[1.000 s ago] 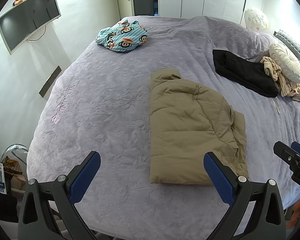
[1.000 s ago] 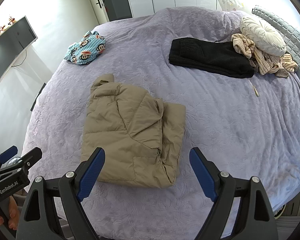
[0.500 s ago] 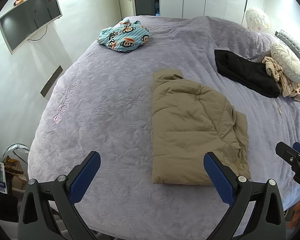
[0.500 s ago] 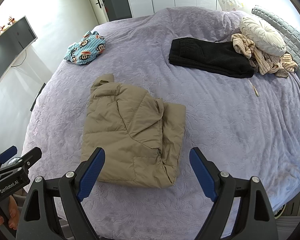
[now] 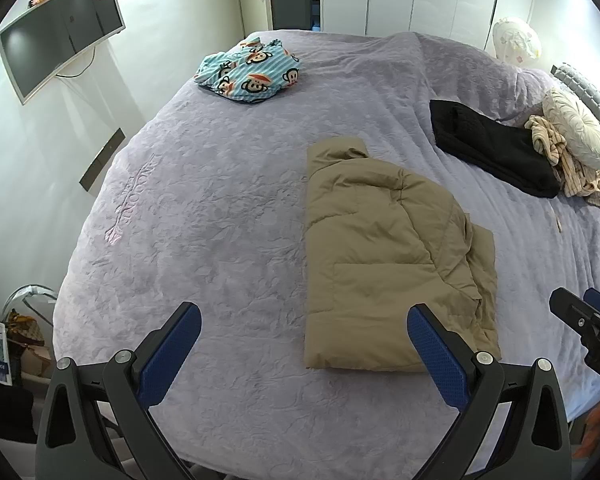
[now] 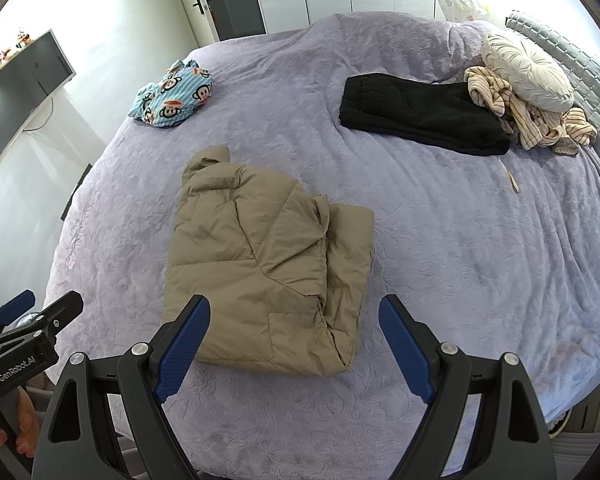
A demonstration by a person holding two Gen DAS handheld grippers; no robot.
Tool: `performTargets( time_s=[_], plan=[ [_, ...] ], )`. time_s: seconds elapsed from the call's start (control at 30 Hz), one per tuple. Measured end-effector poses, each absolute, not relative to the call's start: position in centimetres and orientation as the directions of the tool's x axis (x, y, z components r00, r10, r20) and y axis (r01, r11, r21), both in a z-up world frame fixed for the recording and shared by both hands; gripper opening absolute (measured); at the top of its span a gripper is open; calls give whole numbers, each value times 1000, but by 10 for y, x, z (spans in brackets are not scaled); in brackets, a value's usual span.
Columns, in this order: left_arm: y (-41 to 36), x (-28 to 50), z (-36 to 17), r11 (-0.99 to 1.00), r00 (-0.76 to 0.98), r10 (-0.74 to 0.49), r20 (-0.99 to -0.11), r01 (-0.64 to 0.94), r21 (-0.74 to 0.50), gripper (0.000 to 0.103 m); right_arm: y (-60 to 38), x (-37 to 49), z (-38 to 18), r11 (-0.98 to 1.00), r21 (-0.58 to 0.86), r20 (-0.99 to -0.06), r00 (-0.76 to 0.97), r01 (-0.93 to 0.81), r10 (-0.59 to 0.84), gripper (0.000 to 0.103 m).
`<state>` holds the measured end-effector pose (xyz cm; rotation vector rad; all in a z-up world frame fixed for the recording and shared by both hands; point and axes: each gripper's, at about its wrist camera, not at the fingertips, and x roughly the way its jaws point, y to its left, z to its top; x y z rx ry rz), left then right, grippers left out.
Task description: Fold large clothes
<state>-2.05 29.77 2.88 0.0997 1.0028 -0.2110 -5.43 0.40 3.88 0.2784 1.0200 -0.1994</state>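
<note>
A tan puffer jacket point(image 5: 388, 256) point(image 6: 268, 264) lies folded into a rough rectangle on the lilac bedspread point(image 5: 204, 208) point(image 6: 460, 240), collar pointing away from me. My left gripper point(image 5: 306, 322) hovers open above the near edge of the bed, its right pad beside the jacket's near corner, nothing between the fingers. My right gripper point(image 6: 296, 318) is also open and empty, held above the jacket's near end. Each gripper shows at the edge of the other's view.
A folded black garment point(image 6: 416, 114) lies at the far right beside a crumpled striped beige garment point(image 6: 536, 124) and a round cream cushion point(image 6: 528, 72). A blue monkey-print garment point(image 5: 250, 74) sits at the far left. A wall screen point(image 5: 60, 32) hangs left of the bed.
</note>
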Motion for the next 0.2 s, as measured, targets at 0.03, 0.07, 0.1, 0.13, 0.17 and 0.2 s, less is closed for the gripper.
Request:
performTargets(
  time_s=[0.03, 0.07, 0.1, 0.13, 0.17, 0.2],
  plan=[
    [298, -21, 29, 975, 520, -132, -844, 223, -15, 103, 4, -54, 39, 947, 135, -860, 509, 293, -35, 88],
    [297, -22, 28, 974, 520, -134, -843, 224, -17, 103, 4, -54, 38, 947, 136, -860, 509, 292, -34, 88],
    [297, -22, 28, 974, 520, -136, -843, 226, -18, 103, 4, -54, 39, 946, 136, -861, 508, 293, -33, 88],
    [296, -22, 27, 974, 521, -136, -843, 226, -18, 103, 3, -53, 38, 947, 135, -861, 507, 292, -34, 88],
    [295, -23, 28, 974, 520, -136, -843, 226, -18, 103, 3, -53, 38, 947, 134, -861, 508, 291, -34, 88],
    [294, -23, 27, 974, 520, -138, -843, 227, -19, 103, 3, -53, 38, 947, 135, -861, 508, 291, -33, 88]
  ],
)
